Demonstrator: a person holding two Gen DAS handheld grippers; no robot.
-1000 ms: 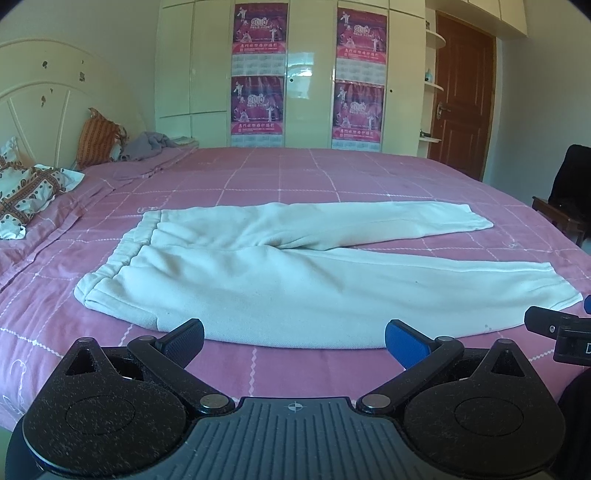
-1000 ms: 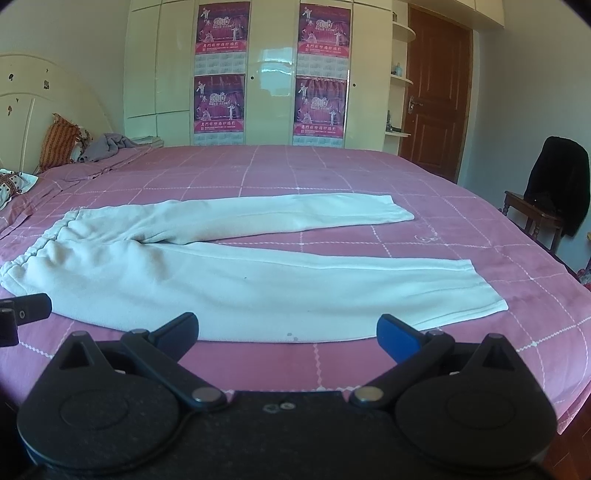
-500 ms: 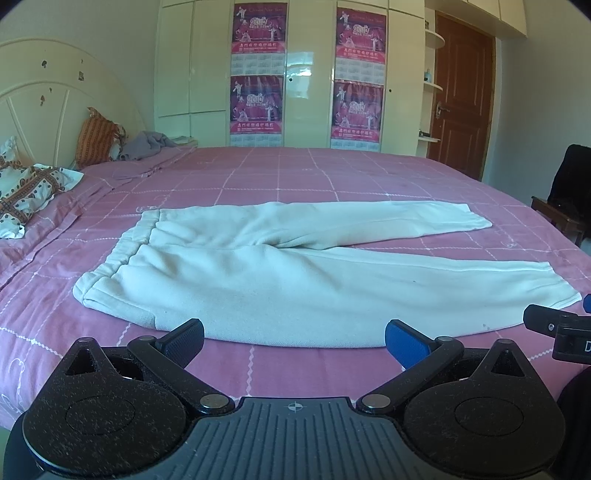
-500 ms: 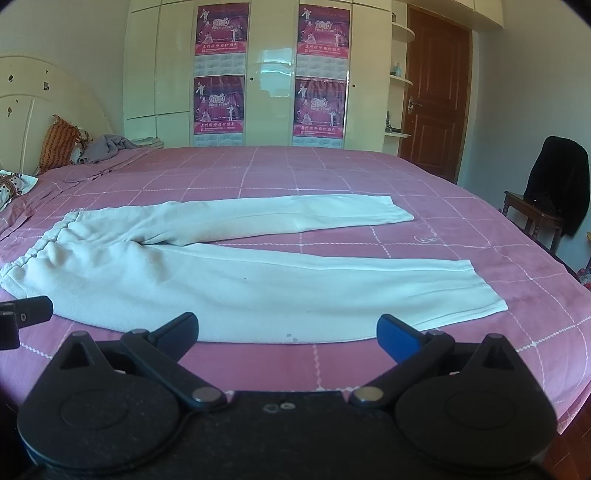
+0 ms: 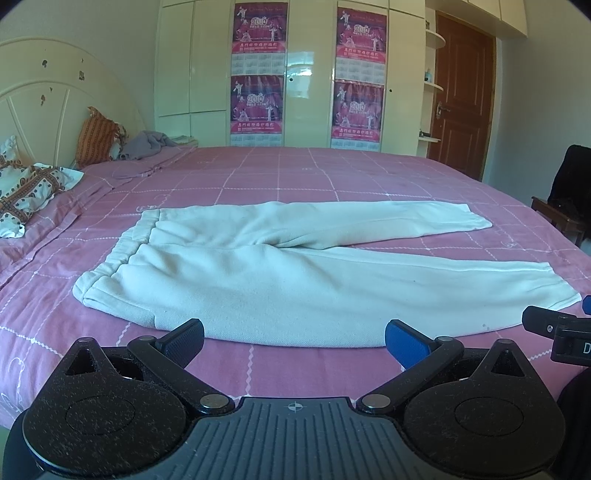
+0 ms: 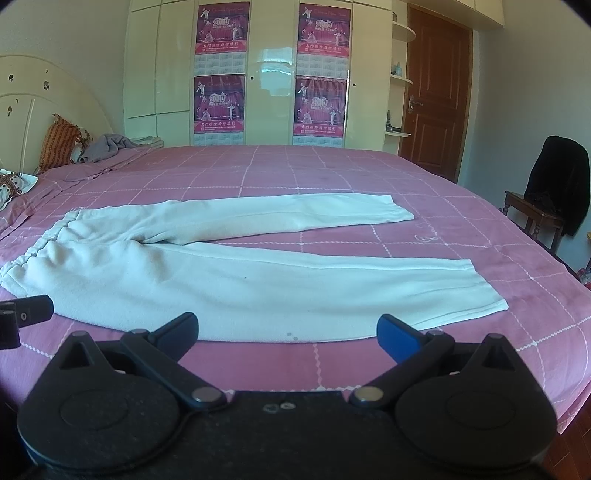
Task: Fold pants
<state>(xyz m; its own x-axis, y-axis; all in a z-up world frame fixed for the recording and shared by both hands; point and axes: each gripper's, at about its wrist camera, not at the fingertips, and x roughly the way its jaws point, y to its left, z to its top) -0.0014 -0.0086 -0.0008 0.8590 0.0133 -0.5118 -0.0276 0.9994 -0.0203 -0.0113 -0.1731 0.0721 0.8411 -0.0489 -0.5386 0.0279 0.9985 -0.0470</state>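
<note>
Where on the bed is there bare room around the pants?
Bare bedspread beyond the pants toward the wardrobe, and right of the cuffs. Crowded by the headboard: pillows and crumpled clothes.

One pants [image 5: 295, 273], four posters [image 5: 258, 31], two grippers [image 5: 293, 341]

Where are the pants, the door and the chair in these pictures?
pants [image 5: 295, 280]: left wrist view, on the near leg.
door [image 6: 436, 92]: right wrist view, on its upper panel.
chair [image 6: 535, 212]: right wrist view, on the wooden seat edge.
</note>
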